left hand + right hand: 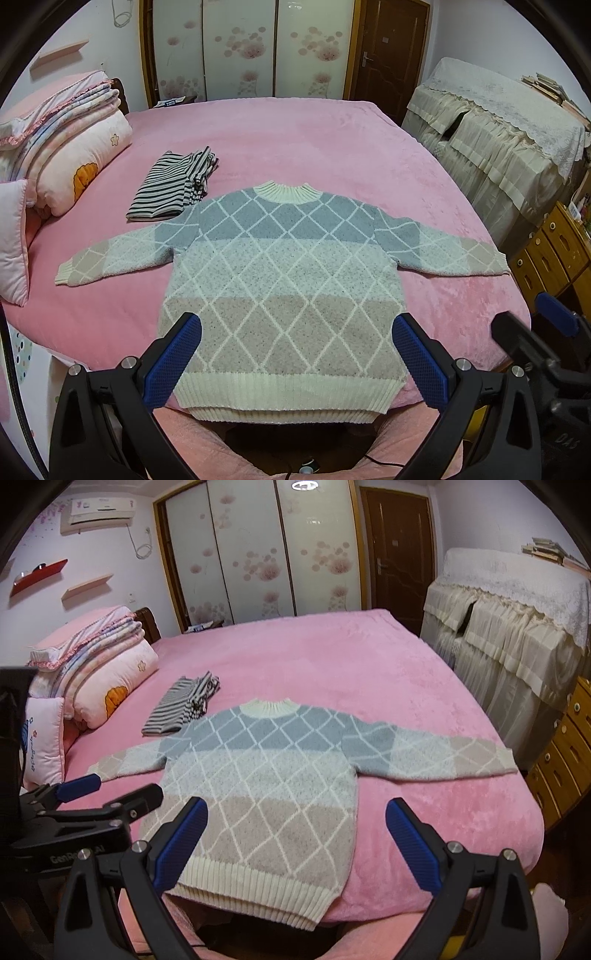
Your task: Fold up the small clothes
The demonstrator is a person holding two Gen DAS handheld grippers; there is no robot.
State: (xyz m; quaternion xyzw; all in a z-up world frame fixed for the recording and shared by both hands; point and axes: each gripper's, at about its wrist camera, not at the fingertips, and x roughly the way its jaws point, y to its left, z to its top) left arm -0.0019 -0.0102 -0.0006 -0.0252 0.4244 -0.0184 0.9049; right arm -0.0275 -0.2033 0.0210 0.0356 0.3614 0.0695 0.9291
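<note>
Bed (369,147), pink plush cover, fills most of both views. Diamond-pattern sweater (280,288) lies flat at 6 o'clock, sleeves spread, collar toward 12, cream hem hanging just over the near edge. Folded striped garment (173,184) at 10 o'clock, its near corner touching the sweater's shoulder. Stacked quilts and pillows (74,155) at 9 o'clock, by the headboard.

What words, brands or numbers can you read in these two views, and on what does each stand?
"GenRo… AI", middle letters hidden: black body of the left gripper.
"DAS", uncertain: black body of the right gripper.
Embroidered blue script on the small pink pillow: too blurred.
White wall air conditioner logo: too small.
</note>
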